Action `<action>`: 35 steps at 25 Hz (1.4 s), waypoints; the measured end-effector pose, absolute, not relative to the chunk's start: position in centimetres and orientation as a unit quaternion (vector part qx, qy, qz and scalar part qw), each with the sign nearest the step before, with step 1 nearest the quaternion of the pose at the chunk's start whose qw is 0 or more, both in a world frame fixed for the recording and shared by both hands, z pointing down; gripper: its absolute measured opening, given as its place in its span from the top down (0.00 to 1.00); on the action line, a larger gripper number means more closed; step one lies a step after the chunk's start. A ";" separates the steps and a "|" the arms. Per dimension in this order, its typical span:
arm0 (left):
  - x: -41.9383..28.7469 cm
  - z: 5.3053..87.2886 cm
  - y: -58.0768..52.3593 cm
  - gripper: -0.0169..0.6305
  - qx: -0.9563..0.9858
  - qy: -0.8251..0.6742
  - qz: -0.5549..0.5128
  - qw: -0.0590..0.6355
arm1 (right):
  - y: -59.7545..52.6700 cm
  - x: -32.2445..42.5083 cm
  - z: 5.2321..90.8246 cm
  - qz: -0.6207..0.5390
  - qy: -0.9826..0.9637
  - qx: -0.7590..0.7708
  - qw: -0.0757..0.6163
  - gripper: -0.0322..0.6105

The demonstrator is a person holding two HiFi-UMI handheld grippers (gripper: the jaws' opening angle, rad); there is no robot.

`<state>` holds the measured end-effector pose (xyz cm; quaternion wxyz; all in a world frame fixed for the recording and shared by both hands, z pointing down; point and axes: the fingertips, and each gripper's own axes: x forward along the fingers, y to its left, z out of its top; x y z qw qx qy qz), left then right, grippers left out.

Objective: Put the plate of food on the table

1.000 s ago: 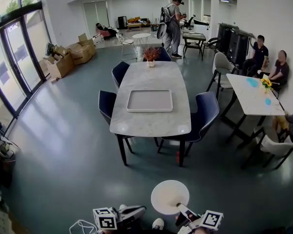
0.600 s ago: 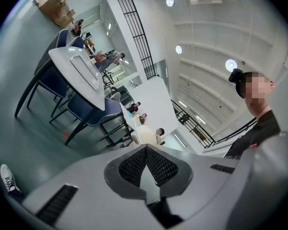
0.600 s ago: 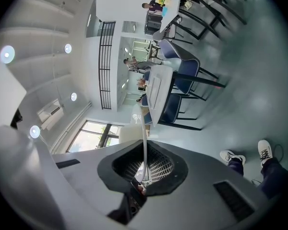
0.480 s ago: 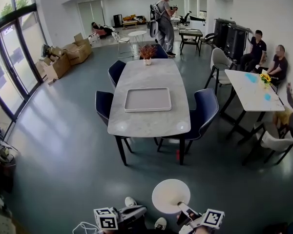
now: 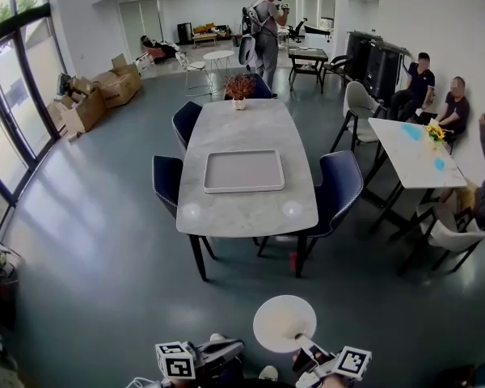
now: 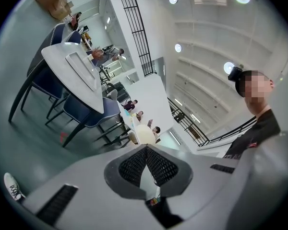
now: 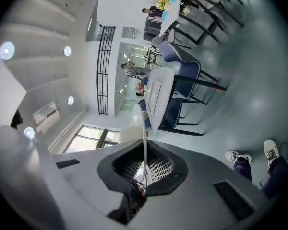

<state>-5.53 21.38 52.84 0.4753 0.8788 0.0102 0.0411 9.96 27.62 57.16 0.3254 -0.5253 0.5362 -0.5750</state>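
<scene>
Right tongs [image 7: 144, 152]: clenched on the near rim of the plate [image 5: 283, 322], which stands edge-on between the pads in the right gripper view.
Left tongs [image 6: 146, 150]: pads closed tip to tip with nothing between them; just left of the plate and, as far as the head view shows, not touching it.
Plate: white and round, held about level in the air over the floor at the near edge of the scene; not yet on the bench [image 5: 226, 208].
Way to go: the bench lies straight ahead on the far side of open floor, well apart from the plate. Its long axis runs near to far, so its near short end faces the tongs.
Landing spot: a tray [image 5: 244, 171] lies mid-bench, with bare top between it and the near end. That bare strip looks like the closest place to set down.
Chairs [image 5: 168, 180]: blue, at the left and right sides of the bench; none stands at the near end.
Carrying hand: the right alone has the plate.
Hard to tell: no food can be made out on the plate. Both tongs are cut off by the bottom edge of the head view.
</scene>
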 end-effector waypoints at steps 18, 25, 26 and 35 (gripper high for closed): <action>-10.4 53.9 10.7 0.96 0.869 0.005 0.012 0.494 | 16.6 5.9 56.1 -0.576 0.537 -0.524 0.325 0.92; -10.8 53.0 6.8 0.96 0.871 0.004 0.005 0.491 | 12.1 4.8 55.8 -0.574 0.539 -0.520 0.331 0.92; -10.9 52.9 6.3 0.96 0.870 0.003 0.004 0.493 | 11.6 4.7 55.7 -0.572 0.541 -0.519 0.333 0.92; -12.8 52.0 2.6 0.96 0.875 0.018 -0.007 0.484 | 8.5 3.2 54.5 -0.562 0.530 -0.538 0.337 0.92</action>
